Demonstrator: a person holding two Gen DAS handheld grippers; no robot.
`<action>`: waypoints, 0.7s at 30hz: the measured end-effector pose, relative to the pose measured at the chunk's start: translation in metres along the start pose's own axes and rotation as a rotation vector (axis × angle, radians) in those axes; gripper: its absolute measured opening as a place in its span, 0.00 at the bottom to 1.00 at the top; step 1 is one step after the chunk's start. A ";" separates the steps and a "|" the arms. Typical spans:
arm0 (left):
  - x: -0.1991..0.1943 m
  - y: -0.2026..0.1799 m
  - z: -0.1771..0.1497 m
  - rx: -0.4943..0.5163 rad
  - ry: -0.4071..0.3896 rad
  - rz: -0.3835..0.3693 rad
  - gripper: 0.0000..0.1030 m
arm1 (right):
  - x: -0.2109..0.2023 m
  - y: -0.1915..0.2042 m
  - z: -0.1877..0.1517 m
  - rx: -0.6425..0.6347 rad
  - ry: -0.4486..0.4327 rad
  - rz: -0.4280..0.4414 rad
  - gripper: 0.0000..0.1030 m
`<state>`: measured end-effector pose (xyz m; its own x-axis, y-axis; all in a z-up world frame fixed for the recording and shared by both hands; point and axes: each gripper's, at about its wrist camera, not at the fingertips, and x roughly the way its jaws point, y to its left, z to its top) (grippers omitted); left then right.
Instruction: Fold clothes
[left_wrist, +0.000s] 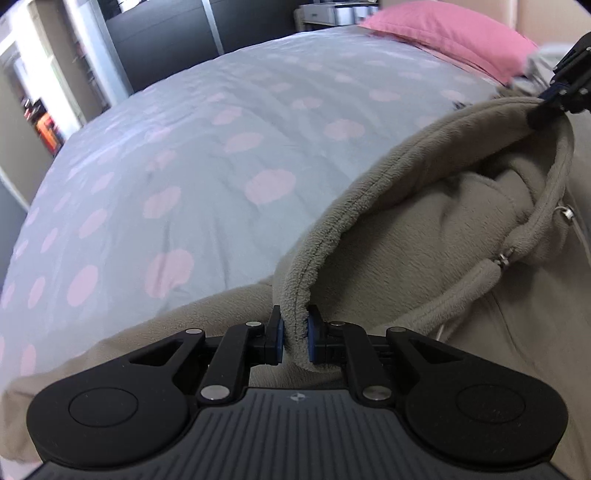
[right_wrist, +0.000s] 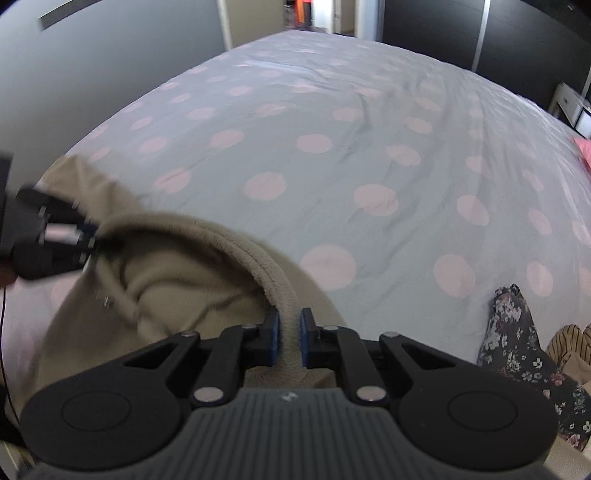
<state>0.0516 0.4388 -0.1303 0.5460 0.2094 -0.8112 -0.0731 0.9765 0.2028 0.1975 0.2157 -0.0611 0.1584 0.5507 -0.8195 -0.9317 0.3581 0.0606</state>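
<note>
- Over a bed spread with a pale grey duvet (left_wrist: 192, 155) dotted in pink, two hand-held grippers hold one beige fleece hoodie (left_wrist: 424, 236) by the stitched rim of its hood.
- Left gripper (left_wrist: 294, 338): it points steeply down toward the bed, its jaws nearly together, the blue pads (left_wrist: 281, 339) pressing the thick hood hem from both sides. The hem rises out of the jaws and arcs away up to the right.
- Right gripper (right_wrist: 290, 341): it too is angled steeply down, jaws drawn close on the same hem, which stands upright between its blue pads (right_wrist: 275, 341). No earlier view is given, so nothing can be said of how it got there.
- Each gripper shows in the other's view: the right one at the top right edge of the left wrist view (left_wrist: 565, 85), pinching the far end of the hood rim; the left one, blurred, at the left edge of the right wrist view (right_wrist: 55, 236).
- Between the two grips the hood rim hangs as an open arch, with the hood's inside, a drawstring eyelet (left_wrist: 567, 212) and the zip pull (left_wrist: 504, 258) showing beneath it; the rest of the hoodie lies on the duvet below the grippers.
- A pink pillow (left_wrist: 447, 37) lies at the far end of the bed.
- A dark floral garment (right_wrist: 524, 354) and a striped piece (right_wrist: 569, 341) sit at the bed's near right edge, apart from the hoodie.
</note>
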 end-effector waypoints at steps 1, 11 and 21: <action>-0.001 -0.007 -0.005 0.038 0.005 0.001 0.10 | -0.003 0.004 -0.015 -0.013 -0.004 0.015 0.12; 0.019 -0.057 -0.052 0.301 0.081 0.014 0.10 | 0.047 0.026 -0.117 -0.003 0.015 0.030 0.12; -0.019 -0.025 -0.041 0.130 0.032 -0.080 0.49 | 0.021 0.029 -0.116 -0.008 -0.018 0.050 0.53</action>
<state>0.0084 0.4128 -0.1426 0.5191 0.1350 -0.8440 0.0788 0.9757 0.2045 0.1359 0.1500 -0.1428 0.1175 0.5814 -0.8051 -0.9411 0.3241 0.0967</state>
